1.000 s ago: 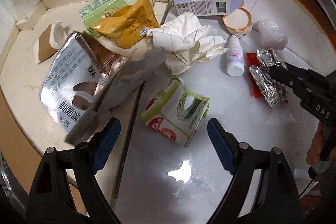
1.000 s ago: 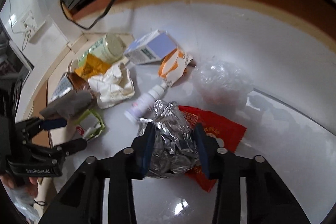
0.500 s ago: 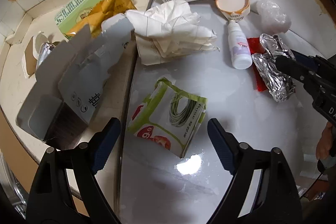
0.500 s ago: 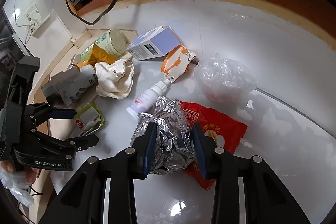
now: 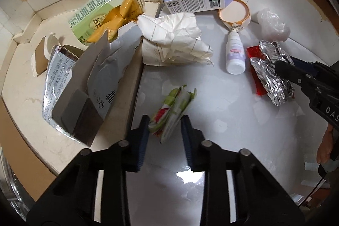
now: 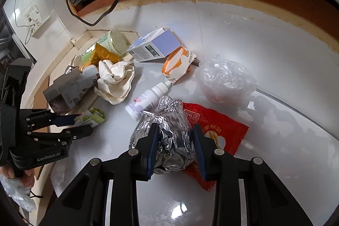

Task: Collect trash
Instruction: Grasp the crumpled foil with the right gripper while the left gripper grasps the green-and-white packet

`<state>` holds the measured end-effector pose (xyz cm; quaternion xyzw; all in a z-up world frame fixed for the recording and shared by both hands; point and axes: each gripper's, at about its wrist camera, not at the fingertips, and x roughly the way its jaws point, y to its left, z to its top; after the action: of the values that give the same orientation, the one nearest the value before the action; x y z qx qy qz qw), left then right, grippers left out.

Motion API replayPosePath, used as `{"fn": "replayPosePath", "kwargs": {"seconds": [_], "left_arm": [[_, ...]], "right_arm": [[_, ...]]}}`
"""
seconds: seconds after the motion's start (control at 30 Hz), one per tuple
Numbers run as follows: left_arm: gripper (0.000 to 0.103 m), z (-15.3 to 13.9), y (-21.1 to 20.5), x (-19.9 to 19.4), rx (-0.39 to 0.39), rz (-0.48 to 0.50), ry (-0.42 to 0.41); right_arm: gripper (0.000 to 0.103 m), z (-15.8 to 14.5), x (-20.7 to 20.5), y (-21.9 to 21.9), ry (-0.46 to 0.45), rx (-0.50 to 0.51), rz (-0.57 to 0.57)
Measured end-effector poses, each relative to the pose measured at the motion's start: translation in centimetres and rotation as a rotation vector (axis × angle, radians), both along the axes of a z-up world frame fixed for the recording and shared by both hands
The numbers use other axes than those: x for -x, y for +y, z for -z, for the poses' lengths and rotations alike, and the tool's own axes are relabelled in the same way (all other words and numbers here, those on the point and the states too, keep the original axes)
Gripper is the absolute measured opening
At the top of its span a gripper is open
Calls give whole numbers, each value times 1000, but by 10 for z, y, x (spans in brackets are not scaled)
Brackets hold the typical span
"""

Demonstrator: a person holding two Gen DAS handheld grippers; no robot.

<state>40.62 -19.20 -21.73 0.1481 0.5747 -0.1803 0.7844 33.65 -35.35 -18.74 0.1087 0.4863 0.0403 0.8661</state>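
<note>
From the left wrist, the left gripper (image 5: 164,127) is closing its jaws on a crumpled green-and-red wrapper (image 5: 172,112) lying on the white floor (image 5: 211,115); both pads already press its folds. At the right edge, the right gripper (image 5: 285,68) pokes in, its body cut off, fingertips buried in crumpled foil (image 5: 269,71). A white dropper bottle (image 5: 234,54) lies left of the foil.

From the right wrist, the right gripper (image 6: 174,148) is closing on the foil ball (image 6: 167,137), both pads touching it. The foil hides part of a red snack packet (image 6: 216,132) beneath. Far left, the left gripper (image 6: 81,125) pinches the wrapper (image 6: 93,118), mostly hidden.
</note>
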Motion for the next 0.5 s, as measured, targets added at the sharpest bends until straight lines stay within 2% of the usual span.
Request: {"fn": "replayPosePath", "kwargs": {"seconds": [0.03, 0.33, 0.5], "left_arm": [[12, -1, 0, 2, 1, -1, -5], [11, -14, 16, 25, 67, -51, -39], [11, -34, 47, 53, 124, -89, -73]], "right_arm": [[32, -1, 1, 0, -5, 4, 3], [31, -17, 14, -5, -58, 11, 37], [31, -25, 28, 1, -88, 6, 59]]}}
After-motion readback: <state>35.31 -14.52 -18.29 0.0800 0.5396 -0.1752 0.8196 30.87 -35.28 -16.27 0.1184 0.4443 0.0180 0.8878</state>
